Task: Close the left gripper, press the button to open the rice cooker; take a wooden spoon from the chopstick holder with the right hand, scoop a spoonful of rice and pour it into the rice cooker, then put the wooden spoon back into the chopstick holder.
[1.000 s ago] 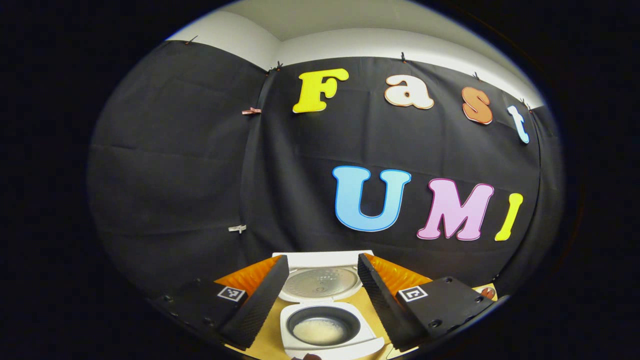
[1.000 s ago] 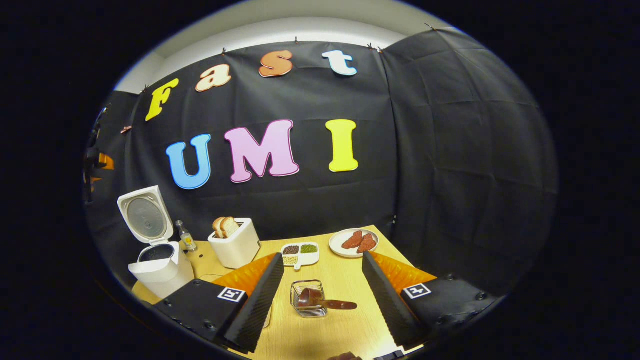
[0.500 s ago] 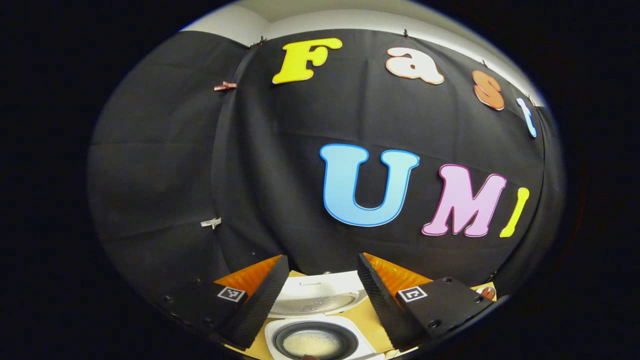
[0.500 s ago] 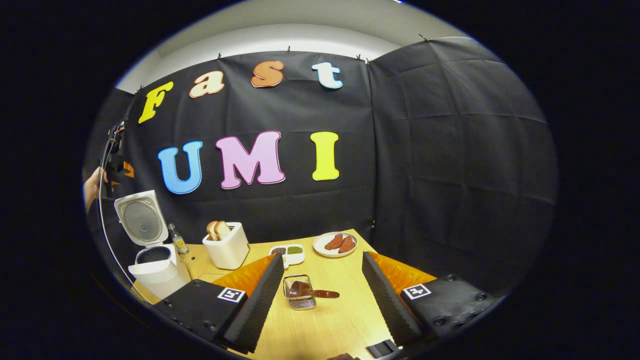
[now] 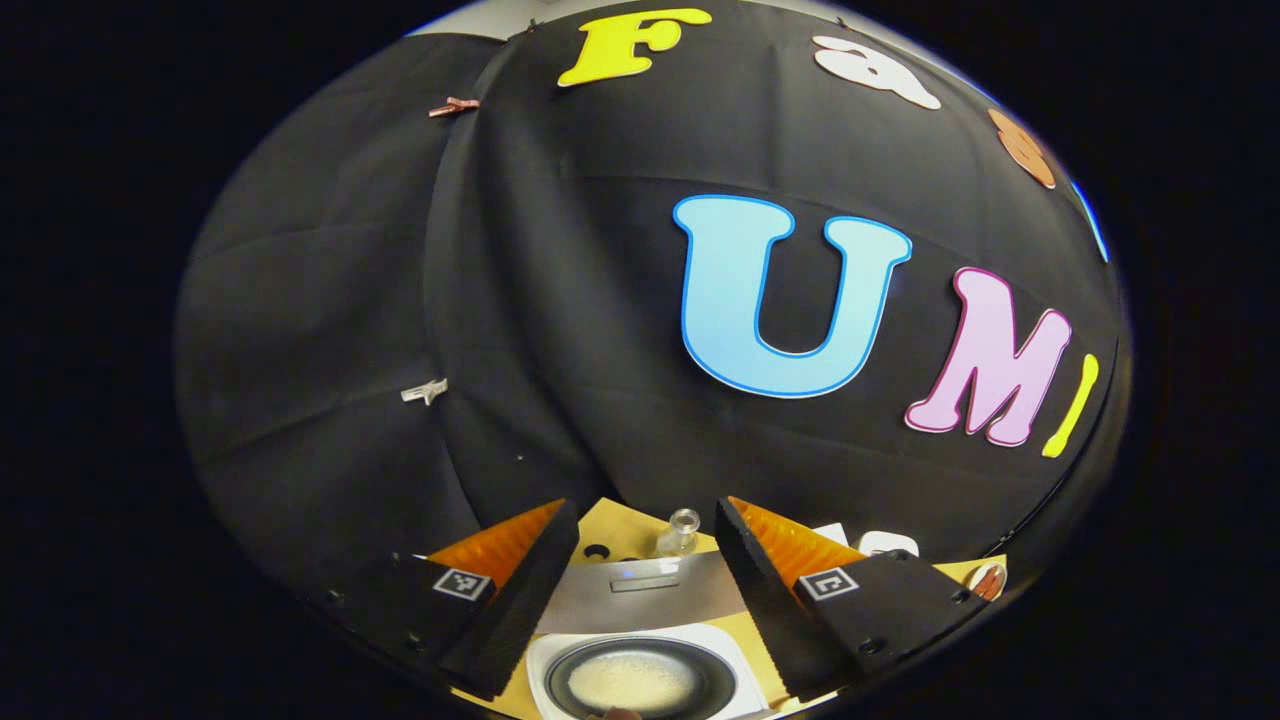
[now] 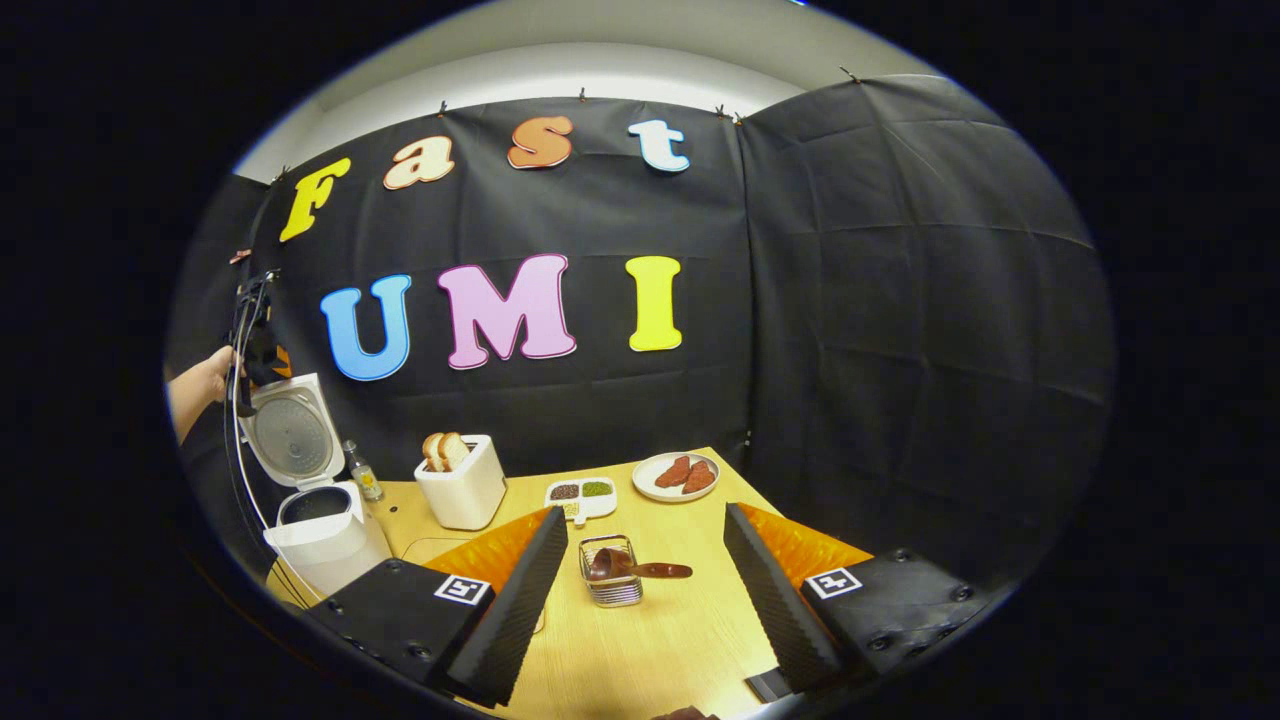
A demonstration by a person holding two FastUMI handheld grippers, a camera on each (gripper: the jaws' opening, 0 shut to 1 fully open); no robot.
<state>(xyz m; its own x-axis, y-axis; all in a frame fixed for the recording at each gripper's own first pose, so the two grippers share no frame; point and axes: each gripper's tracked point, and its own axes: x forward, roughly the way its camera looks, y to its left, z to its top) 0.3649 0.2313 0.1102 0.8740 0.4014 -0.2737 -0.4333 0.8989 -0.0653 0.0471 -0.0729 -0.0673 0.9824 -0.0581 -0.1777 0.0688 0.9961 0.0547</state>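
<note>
Left gripper raised over the white rice cooker, its fingers spread wide with nothing between them; beneath it the dark inner pot holding pale rice lies uncovered, and the round hinged lid stands up behind the body. In the right gripper view a hand holds that gripper at the lid's upper edge; whether it touches the lid cannot be told. Right gripper likewise wide apart and empty, held above the light wooden table. The brown wooden spoon rests in the small wire chopstick holder, bowl inside and handle slanting out over the rim to the right. Against the frames a second earlier, the left gripper has advanced over the cooker and tipped downward, so that a small glass bottle now appears beyond the lid, while the right gripper view has shifted only slightly and the spoon has stayed put. Judged from this, the scooping, pouring and return of the spoon are done, and the left gripper seems placed to shut the lid
</note>
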